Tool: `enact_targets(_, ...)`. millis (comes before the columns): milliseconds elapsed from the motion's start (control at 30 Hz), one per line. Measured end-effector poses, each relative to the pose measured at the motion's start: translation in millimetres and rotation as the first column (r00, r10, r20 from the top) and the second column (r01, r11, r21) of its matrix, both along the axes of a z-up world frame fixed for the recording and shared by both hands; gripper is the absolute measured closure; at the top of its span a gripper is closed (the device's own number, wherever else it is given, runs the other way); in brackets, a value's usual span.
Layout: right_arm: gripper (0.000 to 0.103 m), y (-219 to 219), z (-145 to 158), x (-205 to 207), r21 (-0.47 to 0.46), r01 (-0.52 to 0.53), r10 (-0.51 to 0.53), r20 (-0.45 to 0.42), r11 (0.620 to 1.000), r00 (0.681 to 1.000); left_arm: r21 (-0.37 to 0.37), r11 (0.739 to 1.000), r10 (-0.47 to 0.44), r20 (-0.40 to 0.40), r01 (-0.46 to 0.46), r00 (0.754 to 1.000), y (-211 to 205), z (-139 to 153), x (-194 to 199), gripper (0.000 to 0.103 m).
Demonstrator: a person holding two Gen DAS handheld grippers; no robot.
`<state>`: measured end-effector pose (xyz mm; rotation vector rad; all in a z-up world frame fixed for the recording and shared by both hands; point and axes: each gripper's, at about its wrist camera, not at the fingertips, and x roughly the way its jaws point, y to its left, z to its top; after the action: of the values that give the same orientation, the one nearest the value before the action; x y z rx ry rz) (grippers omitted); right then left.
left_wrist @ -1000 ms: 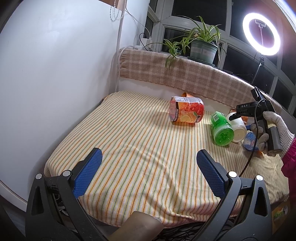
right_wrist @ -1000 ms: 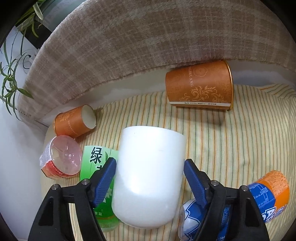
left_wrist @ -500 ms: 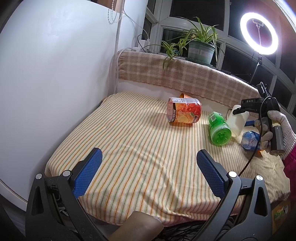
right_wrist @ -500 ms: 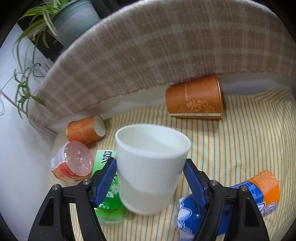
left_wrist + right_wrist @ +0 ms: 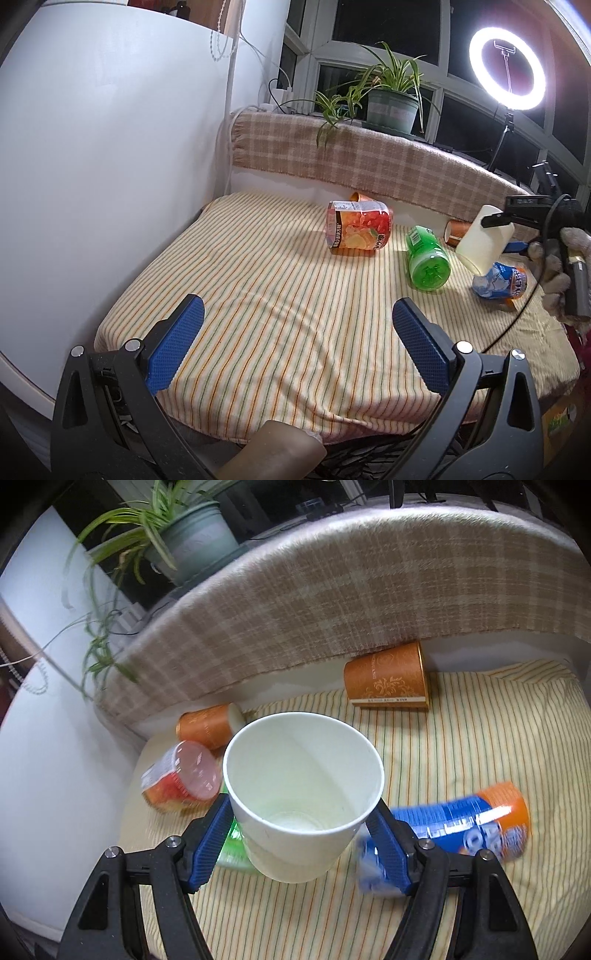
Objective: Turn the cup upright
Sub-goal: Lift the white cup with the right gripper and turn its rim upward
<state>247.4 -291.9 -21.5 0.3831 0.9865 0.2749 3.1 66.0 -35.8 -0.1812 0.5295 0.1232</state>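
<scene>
My right gripper (image 5: 301, 840) is shut on a white paper cup (image 5: 301, 797), its blue pads pressed on both sides. The cup's mouth opens up toward the camera and its empty inside shows. In the left wrist view the cup (image 5: 482, 242) hangs tilted in the air above the striped cloth at the far right, held by the right gripper (image 5: 508, 230). My left gripper (image 5: 295, 343) is open and empty, low over the near edge of the table.
On the striped cloth (image 5: 277, 295) lie a red-orange snack tub (image 5: 356, 232), a green bottle (image 5: 426, 258), a blue-orange can (image 5: 461, 823) and two orange paper cups (image 5: 388, 681) (image 5: 207, 725). A plaid-covered ledge (image 5: 369, 162) with a potted plant stands behind, a white wall to the left.
The right gripper has lifted the white cup off the cloth and turned it from lying on its side toward mouth-up. The left gripper has stayed open in place.
</scene>
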Motion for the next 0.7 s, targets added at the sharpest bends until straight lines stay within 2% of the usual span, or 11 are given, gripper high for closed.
enact_targets(200, 0.028, 1.9, 11.6, -41.1, 0.048, -0.083, 0.083, 0.006, 0.995, 0.997, -0.005, 1.0, -0.002, 0.01, 0.002, 1.0, -0.7, 4.2, -4.7, 0.0)
enact_targets(333, 0.028, 8.4, 11.1, -71.7, 0.077, -0.168, 0.17, -0.023, 0.983, 0.985, -0.005, 1.0, -0.008, 0.011, 0.008, 1.0, -2.7, 5.6, -6.8, 0.0)
enact_targets(533, 0.028, 24.6, -10.3, -98.4, 0.129, -0.268, 0.283, -0.116, 0.955, 0.952, -0.011, 1.0, -0.013, 0.014, 0.013, 1.0, -3.1, 7.8, -8.9, 0.0)
enact_targets(700, 0.028, 36.2, -32.7, -95.0, 0.14, -0.294, 0.316, -0.187, 0.946, 0.93, -0.012, 1.0, -0.009, 0.013, 0.009, 1.0, -2.1, 8.6, -9.2, 0.0)
